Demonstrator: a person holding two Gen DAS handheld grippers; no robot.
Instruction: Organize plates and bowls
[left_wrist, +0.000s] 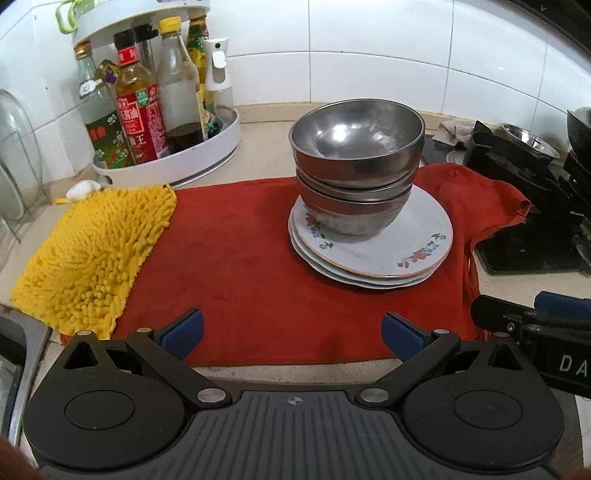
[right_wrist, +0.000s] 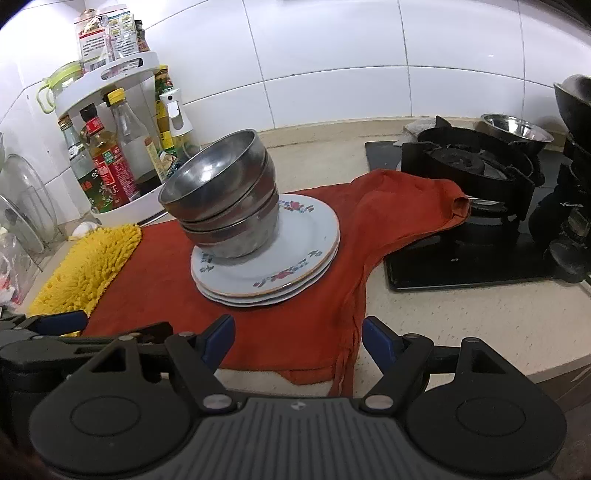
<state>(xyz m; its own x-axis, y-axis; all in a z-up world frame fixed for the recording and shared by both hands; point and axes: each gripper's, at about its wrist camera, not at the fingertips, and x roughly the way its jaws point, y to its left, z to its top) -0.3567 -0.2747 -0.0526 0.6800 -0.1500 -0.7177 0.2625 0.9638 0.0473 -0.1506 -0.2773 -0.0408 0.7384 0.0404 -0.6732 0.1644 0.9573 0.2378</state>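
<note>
Bowls (left_wrist: 356, 162) are nested three deep and set on the plates (left_wrist: 373, 251), which are stacked on the red cloth (left_wrist: 251, 280) on the table (right_wrist: 461, 332). By the look of it the cloth was laid to cushion the stack and stop it sliding. The bowls sit off-centre, toward the plates' far-left rim, leaning slightly, so a lift would likely be begun with the top bowl. The left claw (left_wrist: 291, 334) is held wide open and empty, short of the stack. The right claw (right_wrist: 299, 341) is likewise open with nothing between its pads, near the cloth's front edge.
</note>
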